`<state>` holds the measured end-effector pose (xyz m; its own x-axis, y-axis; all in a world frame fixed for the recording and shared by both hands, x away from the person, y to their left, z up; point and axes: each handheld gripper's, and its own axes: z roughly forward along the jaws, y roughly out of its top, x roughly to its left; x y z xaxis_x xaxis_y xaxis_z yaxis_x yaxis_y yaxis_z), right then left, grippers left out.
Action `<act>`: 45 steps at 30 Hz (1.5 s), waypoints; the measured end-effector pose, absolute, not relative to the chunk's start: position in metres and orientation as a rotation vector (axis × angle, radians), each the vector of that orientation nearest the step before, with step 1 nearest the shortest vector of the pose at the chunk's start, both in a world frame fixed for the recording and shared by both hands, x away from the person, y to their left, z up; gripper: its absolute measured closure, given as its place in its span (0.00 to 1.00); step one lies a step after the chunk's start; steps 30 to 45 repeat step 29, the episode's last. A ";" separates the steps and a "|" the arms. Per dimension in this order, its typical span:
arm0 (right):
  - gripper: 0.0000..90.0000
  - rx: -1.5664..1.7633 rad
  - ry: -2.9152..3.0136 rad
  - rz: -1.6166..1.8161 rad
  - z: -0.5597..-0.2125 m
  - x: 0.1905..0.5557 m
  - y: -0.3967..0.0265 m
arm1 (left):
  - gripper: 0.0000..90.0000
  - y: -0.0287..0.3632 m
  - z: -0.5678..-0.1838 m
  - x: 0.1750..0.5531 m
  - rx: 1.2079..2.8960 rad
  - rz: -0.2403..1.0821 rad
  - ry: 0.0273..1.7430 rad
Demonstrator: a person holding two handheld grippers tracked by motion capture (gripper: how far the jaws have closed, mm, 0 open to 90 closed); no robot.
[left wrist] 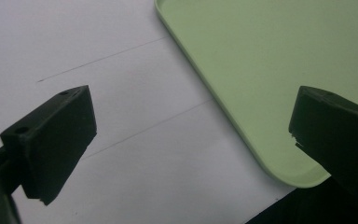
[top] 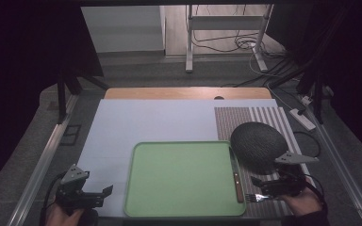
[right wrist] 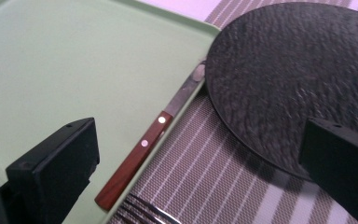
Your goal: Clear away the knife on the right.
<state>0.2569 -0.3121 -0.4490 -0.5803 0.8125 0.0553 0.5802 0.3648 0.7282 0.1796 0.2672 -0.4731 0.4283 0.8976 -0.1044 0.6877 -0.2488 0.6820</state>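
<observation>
Right gripper [top: 264, 187] at 5 o'clock on the table: jaws spread wide, nothing between them, hovering over the striped placemat [right wrist: 200, 177]. The knife [right wrist: 144, 144], with a wooden handle and two rivets, lies along the right rim of the green tray [top: 184, 179], just ahead of that gripper at its 11 o'clock; its blade tip ends right by the edge of the dark round plate [right wrist: 284, 79]. A fork [top: 256, 197] lies on the placemat just beside the knife handle's end, close under the right gripper; I can't tell whether they touch. In the right gripper view the fork's tines are cut off by the bottom edge. Left gripper [top: 92, 195] at 7 o'clock: jaws also wide apart, empty, over the white sheet [left wrist: 135, 116] by the tray's near-left corner. Knife blade is dim and hard to make out from the high view.
</observation>
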 end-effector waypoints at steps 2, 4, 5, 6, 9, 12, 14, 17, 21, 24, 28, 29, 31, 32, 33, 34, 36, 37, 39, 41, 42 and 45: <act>0.00 1.236 2.309 1.046 -0.449 0.255 -0.314 | 0.01 0.267 -0.473 0.180 2.016 0.405 1.333; 0.00 1.244 2.297 1.045 -0.449 0.252 -0.317 | 0.01 0.268 -0.473 0.180 2.015 0.403 1.335; 0.00 1.245 2.292 1.046 -0.448 0.251 -0.319 | 0.00 0.268 -0.473 0.180 2.013 0.403 1.336; 0.00 1.255 2.285 1.047 -0.448 0.249 -0.320 | 0.00 0.268 -0.473 0.180 2.012 0.403 1.338; 0.00 1.264 2.270 1.051 -0.448 0.245 -0.324 | 0.00 0.268 -0.473 0.179 2.008 0.404 1.341; 0.00 1.276 2.258 1.049 -0.448 0.240 -0.328 | 0.00 0.269 -0.473 0.179 2.005 0.404 1.344; 0.00 1.280 2.250 1.045 -0.448 0.237 -0.330 | 0.00 0.269 -0.473 0.179 2.003 0.403 1.347; 0.00 1.289 2.241 1.036 -0.448 0.232 -0.333 | 0.00 0.269 -0.473 0.179 2.002 0.403 1.349; 0.00 1.306 2.234 1.017 -0.450 0.227 -0.339 | 0.00 0.269 -0.473 0.179 2.003 0.403 1.351; 0.00 1.317 2.216 1.027 -0.450 0.223 -0.344 | 0.00 0.269 -0.473 0.179 2.006 0.401 1.353; 0.00 1.315 2.218 1.021 -0.450 0.222 -0.345 | 0.00 0.269 -0.473 0.180 2.003 0.400 1.355; 0.00 1.315 2.218 1.021 -0.450 0.222 -0.345 | 0.00 0.269 -0.473 0.180 2.003 0.399 1.355; 0.00 1.315 2.218 1.021 -0.450 0.222 -0.345 | 0.00 0.269 -0.473 0.180 2.003 0.399 1.355; 0.00 1.315 2.218 1.021 -0.450 0.222 -0.345 | 0.00 0.269 -0.473 0.180 2.003 0.399 1.355; 0.00 1.315 2.218 1.021 -0.450 0.222 -0.345 | 0.00 0.269 -0.473 0.180 2.003 0.399 1.355; 0.00 1.315 2.218 1.021 -0.450 0.222 -0.345 | 0.00 0.269 -0.473 0.180 2.003 0.399 1.355; 0.00 1.315 2.218 1.021 -0.450 0.222 -0.345 | 0.00 0.269 -0.473 0.180 2.003 0.399 1.355; 0.00 1.315 2.218 1.021 -0.450 0.222 -0.345 | 0.00 0.269 -0.473 0.180 2.003 0.399 1.355; 0.00 1.315 2.218 1.021 -0.450 0.222 -0.345 | 0.00 0.269 -0.473 0.180 2.003 0.399 1.355; 0.00 1.315 2.218 1.021 -0.450 0.222 -0.345 | 0.00 0.269 -0.473 0.180 2.003 0.399 1.355; 0.00 1.315 2.218 1.021 -0.450 0.222 -0.345 | 0.00 0.269 -0.473 0.180 2.003 0.399 1.355; 0.00 1.315 2.218 1.021 -0.450 0.222 -0.345 | 0.00 0.269 -0.473 0.180 2.003 0.399 1.355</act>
